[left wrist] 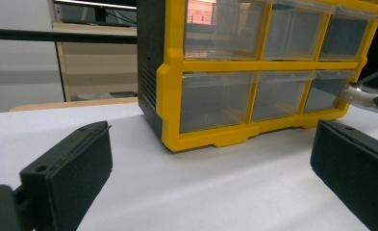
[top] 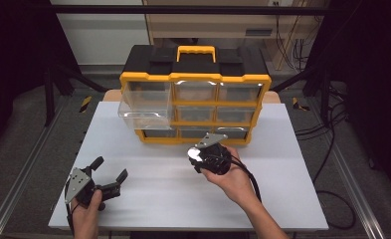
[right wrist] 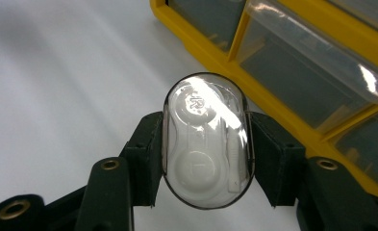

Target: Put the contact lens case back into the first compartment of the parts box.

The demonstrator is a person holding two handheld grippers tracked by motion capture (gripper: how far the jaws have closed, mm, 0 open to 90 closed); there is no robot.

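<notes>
A yellow and black drawer organizer (top: 195,107) stands at the back middle of the white table (top: 148,199). Its top-left clear drawer (top: 146,107) is pulled out toward me. My right gripper (top: 195,154) hovers just in front of the organizer's bottom row, shut on a clear oval case (right wrist: 206,139) with a white two-well insert inside. That case (top: 194,154) glints in the high view. My left gripper (top: 111,167) rests near the table's front left, open and empty. In its own view, its black fingers (left wrist: 71,168) frame the organizer (left wrist: 215,101).
The organizer has a yellow carry handle (top: 196,51) on top and several shut clear drawers (right wrist: 311,72). Black frame legs and cables lie beyond the table's sides. A wide stretch of bare white table lies between the two grippers.
</notes>
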